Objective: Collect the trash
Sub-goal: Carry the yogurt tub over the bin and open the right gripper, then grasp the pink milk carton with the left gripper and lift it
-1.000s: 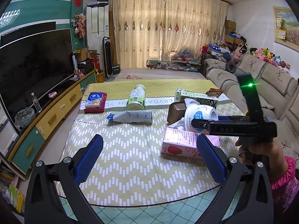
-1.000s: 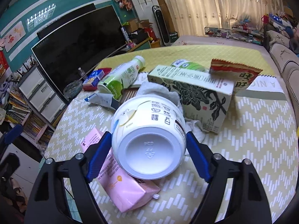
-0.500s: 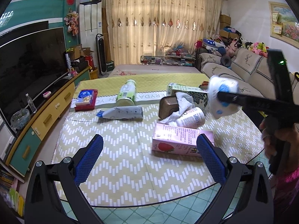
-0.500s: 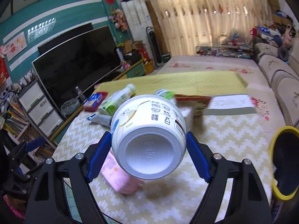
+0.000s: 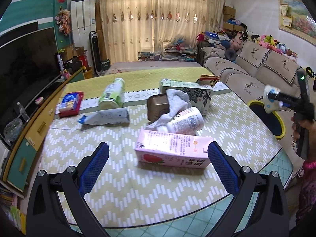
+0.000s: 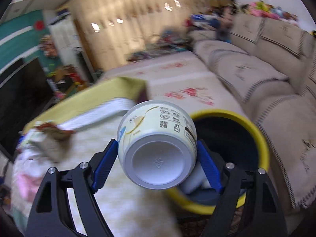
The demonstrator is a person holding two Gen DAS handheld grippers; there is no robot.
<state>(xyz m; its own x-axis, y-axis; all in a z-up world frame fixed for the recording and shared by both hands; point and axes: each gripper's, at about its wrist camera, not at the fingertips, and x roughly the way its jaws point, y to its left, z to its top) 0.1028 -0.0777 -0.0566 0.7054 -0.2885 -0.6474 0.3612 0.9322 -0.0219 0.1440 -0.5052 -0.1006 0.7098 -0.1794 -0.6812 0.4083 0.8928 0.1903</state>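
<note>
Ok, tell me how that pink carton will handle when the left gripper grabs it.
The pink carton lies flat-sided, so it shouldn't roll. Its dented top corner suggests thin, probably empty walls that may crush under pressure. The left gripper is open about wide enough to span it.

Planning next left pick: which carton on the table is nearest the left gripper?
The pink carton with the strawberry print, lying between the left gripper fingers' line; the green-white floral carton lies farther back.

Backlit curtains [image 5: 156,19] — right view motion-blurred, fisheye-warped
</note>
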